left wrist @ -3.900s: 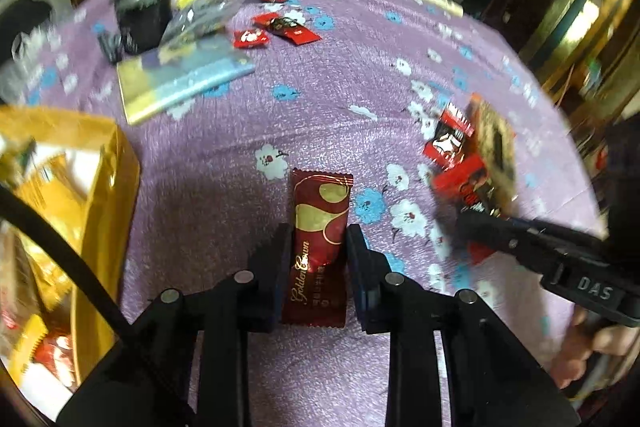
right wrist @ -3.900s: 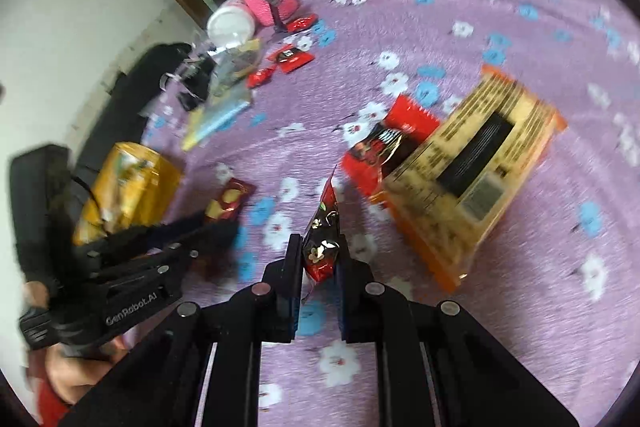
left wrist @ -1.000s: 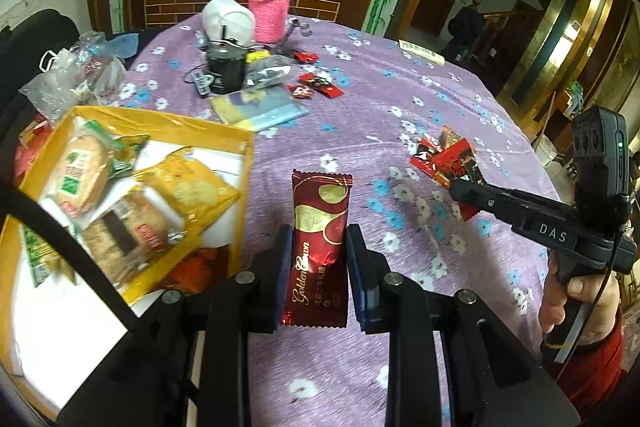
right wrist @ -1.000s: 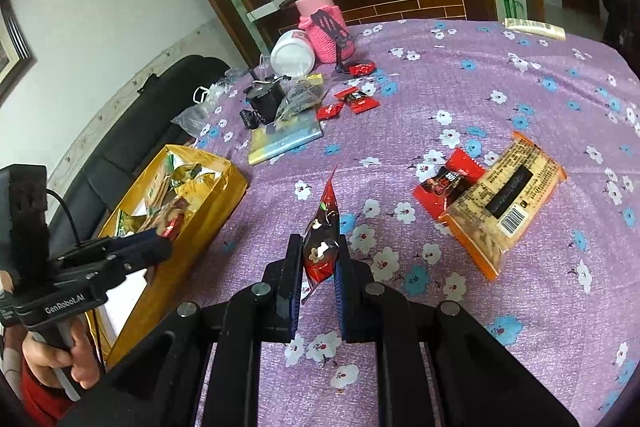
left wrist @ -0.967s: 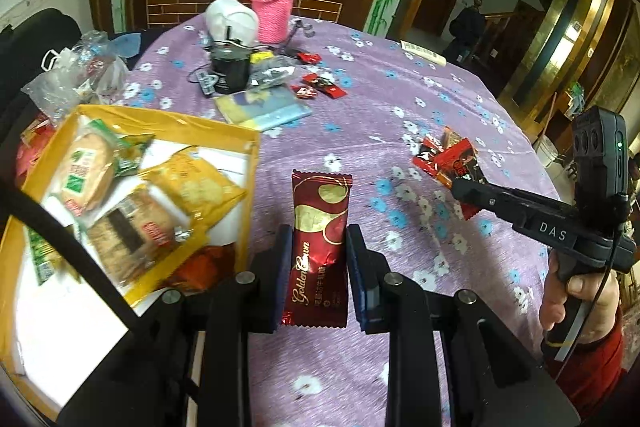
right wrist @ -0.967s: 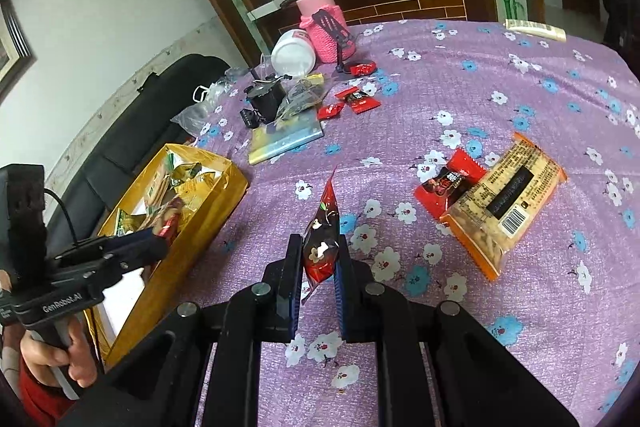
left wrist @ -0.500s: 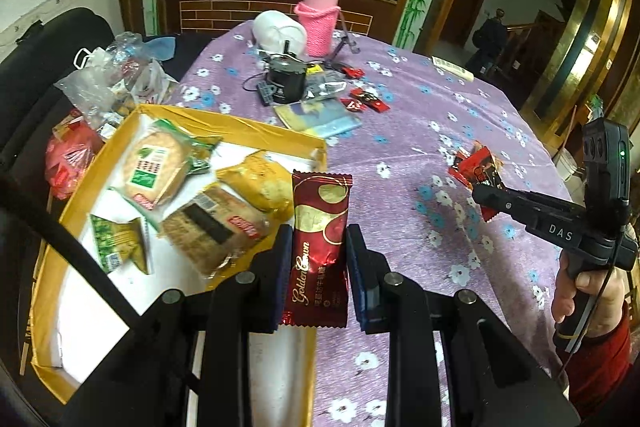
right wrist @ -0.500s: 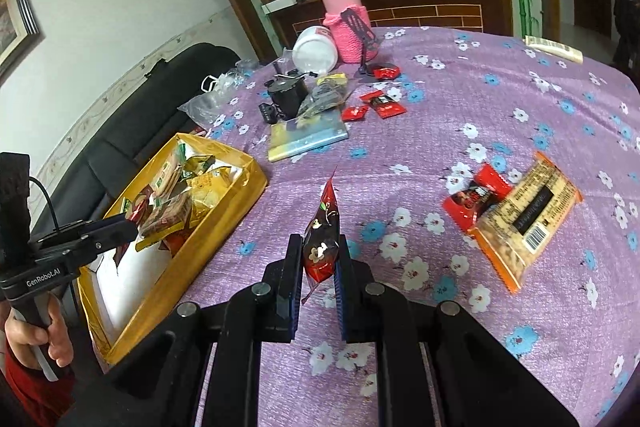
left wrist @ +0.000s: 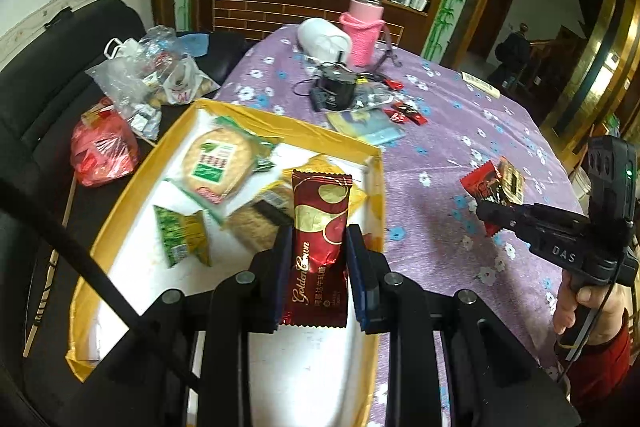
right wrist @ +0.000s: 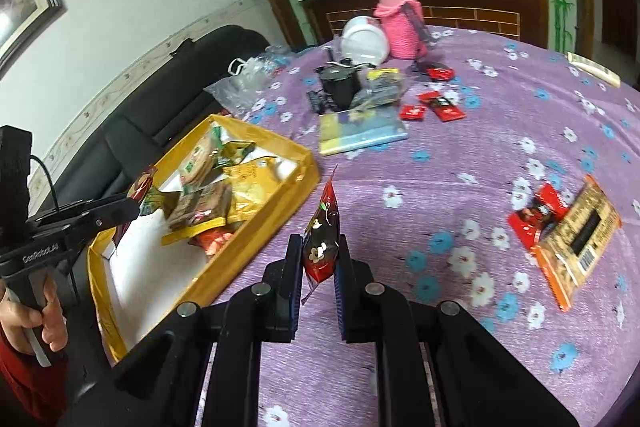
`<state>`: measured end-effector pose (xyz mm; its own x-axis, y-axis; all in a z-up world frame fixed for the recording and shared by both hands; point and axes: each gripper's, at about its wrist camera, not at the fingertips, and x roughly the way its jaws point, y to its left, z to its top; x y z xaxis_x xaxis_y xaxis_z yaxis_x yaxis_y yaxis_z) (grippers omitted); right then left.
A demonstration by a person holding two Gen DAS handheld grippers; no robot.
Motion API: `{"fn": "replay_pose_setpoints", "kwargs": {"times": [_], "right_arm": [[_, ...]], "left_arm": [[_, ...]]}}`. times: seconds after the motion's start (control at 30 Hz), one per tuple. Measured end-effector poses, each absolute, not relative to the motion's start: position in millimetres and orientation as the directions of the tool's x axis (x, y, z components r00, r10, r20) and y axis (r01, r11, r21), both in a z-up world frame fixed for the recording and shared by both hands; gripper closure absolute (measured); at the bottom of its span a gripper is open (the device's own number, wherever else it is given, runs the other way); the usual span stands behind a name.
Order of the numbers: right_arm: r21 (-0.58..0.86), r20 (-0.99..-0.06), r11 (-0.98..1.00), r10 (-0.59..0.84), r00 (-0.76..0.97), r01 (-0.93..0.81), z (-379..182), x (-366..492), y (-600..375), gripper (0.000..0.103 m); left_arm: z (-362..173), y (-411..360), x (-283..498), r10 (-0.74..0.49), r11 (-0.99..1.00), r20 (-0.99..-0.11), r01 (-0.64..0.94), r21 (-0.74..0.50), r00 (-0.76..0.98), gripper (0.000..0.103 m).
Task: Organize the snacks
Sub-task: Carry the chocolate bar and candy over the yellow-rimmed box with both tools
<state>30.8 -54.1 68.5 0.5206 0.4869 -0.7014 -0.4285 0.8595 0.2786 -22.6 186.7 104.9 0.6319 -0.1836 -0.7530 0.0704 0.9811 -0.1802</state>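
Observation:
My left gripper (left wrist: 316, 255) is shut on a dark red "Golden Crown" wafer packet (left wrist: 320, 227) and holds it above the yellow box (left wrist: 132, 183), over its right side. The box holds several snack packets, among them a round biscuit pack (left wrist: 216, 163). My right gripper (right wrist: 318, 267) is shut on a small red candy packet (right wrist: 322, 231) above the purple flowered tablecloth, just right of the yellow box (right wrist: 280, 215). It also shows in the left wrist view (left wrist: 486, 209). The left gripper shows in the right wrist view (right wrist: 132, 207) over the box.
An orange cracker pack (right wrist: 576, 239) and a red packet (right wrist: 538, 213) lie at the right. Farther back lie small red candies (right wrist: 440, 107), a blue-yellow packet (right wrist: 362, 131), a black cup (right wrist: 340, 83), a white jar (right wrist: 364, 43) and a pink bottle (right wrist: 402, 23). Plastic bags (left wrist: 148, 79) sit on the black sofa.
Both grippers have moved left with their packets. The left one has gone from over the box's right wall to further over the box; the right one has neared the box's edge.

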Motion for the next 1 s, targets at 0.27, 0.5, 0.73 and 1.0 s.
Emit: {"fn": "replay_pose_setpoints", "kwargs": {"times": [0.27,0.5,0.73,1.0], "right_arm": [[0.320,-0.690,0.792,0.571,0.444,-0.520,73.5,21.8,-16.8,0.091],[0.392,-0.696,0.706,0.647,0.312,-0.590,62.1,14.8,26.9,0.091],[0.374,-0.731,0.645,0.647,0.216,-0.667,49.3,-3.4,78.1,0.091],[0.347,-0.777,0.610,0.612,0.145,-0.713,27.8,-13.2,118.5,0.091]], "left_arm": [[98.1,221.6,-25.3,-0.151,0.982,-0.767,0.006,-0.189,0.623,0.075],[83.4,246.3,-30.8,-0.134,0.979,-0.789,-0.044,-0.200,0.599,0.075],[62.4,272.3,-33.6,-0.097,0.975,-0.822,-0.113,-0.192,0.561,0.075],[43.4,288.4,-23.4,-0.069,0.972,-0.852,-0.159,-0.175,0.518,0.075]]}}
